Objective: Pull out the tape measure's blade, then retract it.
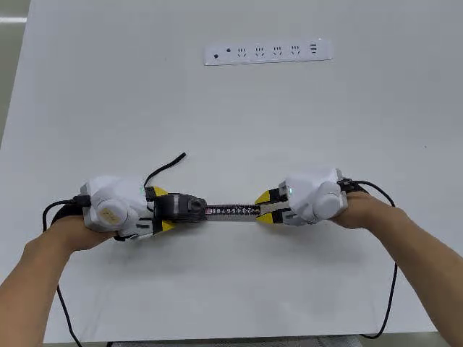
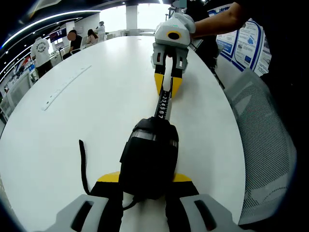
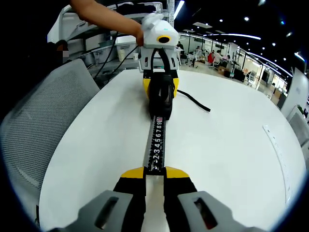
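Tape measure (image 1: 184,207) stretched between left tongs (image 1: 163,209), right tongs (image 1: 263,207).

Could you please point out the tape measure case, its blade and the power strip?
tape measure case (image 1: 184,207): head view, on its black body.
blade (image 1: 233,211): head view, middle of the pulled-out stretch.
power strip (image 1: 268,51): head view, centre of its face.

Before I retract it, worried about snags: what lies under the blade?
Bare white table shows under the blade; its tip is hidden in the right gripper, its other end inside the case.

white table (image 1: 108,94), grey mesh chair (image 3: 43,125)
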A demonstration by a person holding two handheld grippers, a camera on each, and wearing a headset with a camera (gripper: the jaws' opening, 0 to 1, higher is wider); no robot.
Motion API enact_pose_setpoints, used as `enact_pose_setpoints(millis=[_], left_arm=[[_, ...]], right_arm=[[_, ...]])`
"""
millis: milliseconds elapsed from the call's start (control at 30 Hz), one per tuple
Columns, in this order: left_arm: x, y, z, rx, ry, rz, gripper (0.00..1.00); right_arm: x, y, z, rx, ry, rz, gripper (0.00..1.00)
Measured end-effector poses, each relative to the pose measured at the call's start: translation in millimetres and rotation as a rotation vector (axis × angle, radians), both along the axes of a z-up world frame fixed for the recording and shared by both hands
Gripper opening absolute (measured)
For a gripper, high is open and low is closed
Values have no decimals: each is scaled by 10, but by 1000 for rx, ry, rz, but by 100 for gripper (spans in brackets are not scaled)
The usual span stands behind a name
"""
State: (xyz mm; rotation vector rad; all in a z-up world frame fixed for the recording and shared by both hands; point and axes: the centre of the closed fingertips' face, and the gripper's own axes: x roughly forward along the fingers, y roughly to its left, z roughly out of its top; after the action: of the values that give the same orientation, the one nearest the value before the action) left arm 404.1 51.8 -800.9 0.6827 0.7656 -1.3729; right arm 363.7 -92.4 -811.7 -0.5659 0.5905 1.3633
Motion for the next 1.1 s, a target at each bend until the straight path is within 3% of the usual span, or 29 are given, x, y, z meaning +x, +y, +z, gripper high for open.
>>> enact_pose_setpoints(millis=[1100], left_arm=[[-13, -24, 18, 5, 1, 3, 31]], right_arm=[[-69, -327, -4, -15, 19, -9, 11]])
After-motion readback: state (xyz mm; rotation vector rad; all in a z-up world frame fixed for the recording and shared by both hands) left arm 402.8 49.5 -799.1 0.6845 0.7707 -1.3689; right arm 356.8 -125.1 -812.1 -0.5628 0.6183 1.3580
